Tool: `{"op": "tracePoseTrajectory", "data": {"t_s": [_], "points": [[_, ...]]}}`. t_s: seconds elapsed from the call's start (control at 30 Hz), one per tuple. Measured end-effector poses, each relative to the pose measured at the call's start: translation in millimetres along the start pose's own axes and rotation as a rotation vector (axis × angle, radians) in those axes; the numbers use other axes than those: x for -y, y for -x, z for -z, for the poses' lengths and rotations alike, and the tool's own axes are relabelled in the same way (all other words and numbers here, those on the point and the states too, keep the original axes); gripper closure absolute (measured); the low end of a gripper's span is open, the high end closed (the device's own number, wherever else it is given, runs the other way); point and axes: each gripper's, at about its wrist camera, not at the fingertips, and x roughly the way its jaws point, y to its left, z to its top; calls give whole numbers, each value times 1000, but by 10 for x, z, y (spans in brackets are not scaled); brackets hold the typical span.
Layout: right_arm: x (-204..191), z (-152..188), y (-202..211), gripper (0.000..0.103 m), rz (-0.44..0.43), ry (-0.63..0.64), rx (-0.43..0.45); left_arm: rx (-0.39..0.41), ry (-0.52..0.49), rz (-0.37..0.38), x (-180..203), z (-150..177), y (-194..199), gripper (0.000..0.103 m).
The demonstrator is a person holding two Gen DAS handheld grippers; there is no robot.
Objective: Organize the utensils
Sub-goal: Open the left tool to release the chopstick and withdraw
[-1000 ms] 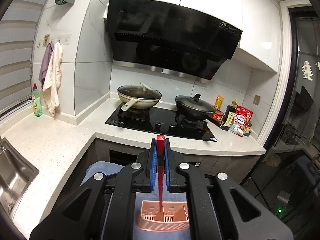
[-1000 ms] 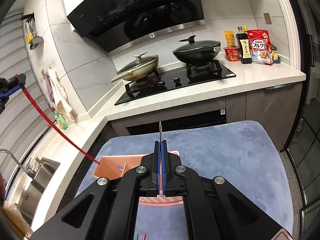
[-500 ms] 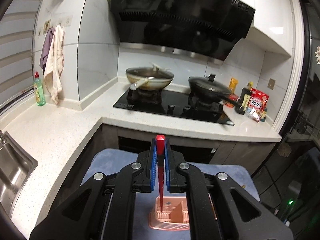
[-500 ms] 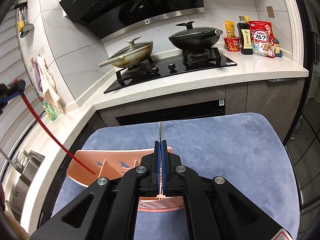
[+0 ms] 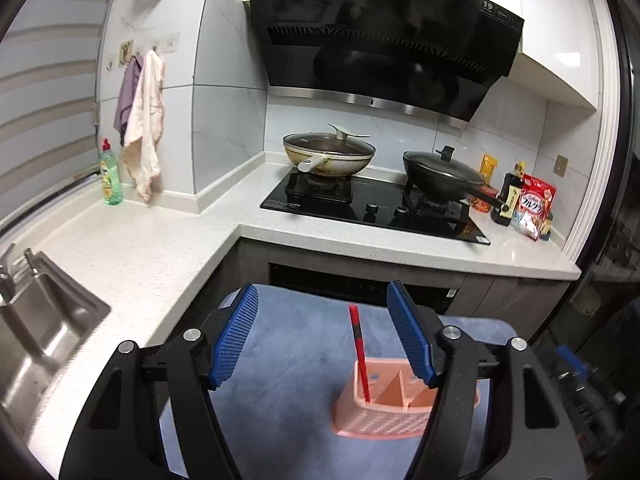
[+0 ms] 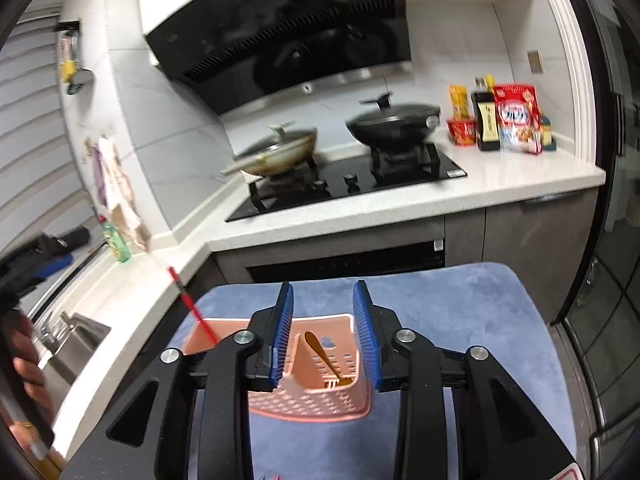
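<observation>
Tipping is the main risk I see: the pink utensil caddy (image 5: 384,408) is light and sits on a soft blue mat (image 5: 288,344), so a jaw catching its rim on the way out could drag or topple it, spilling what stands inside.

In the left wrist view, the left gripper (image 5: 324,340) is opening, its blue pads wide apart with nothing pressed between them. The red chopstick (image 5: 359,354) stands free between them in the lower centre of the frame, leaning slightly, its foot in the caddy's left compartment. It touches neither pad (though the right-hand pad sits in front of the caddy's upper right corner), and a sideways swing could knock it over.

In the right wrist view, the right gripper (image 6: 323,334) is also opening and holds nothing. A gold-coloured spoon (image 6: 326,360) lies tilted in the caddy's right compartment, lower centre, between and beyond the pads. The chopstick slants up to the left of that gripper.
</observation>
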Motion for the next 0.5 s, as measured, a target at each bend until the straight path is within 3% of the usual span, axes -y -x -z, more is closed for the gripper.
{"op": "tracePoseTrajectory", "data": {"t_s": [0.07,0.2,0.5], "points": [[-35,45,216,61,4,17,17,-13,-12,4,-12,99,121,39],[-81,253,587,60,2,45,12,-47,-21,-7,-86,423,373,34],[-38,1306,1201,60,70,84,-114,-193,9,-16,-290,1461,724,33]]}}
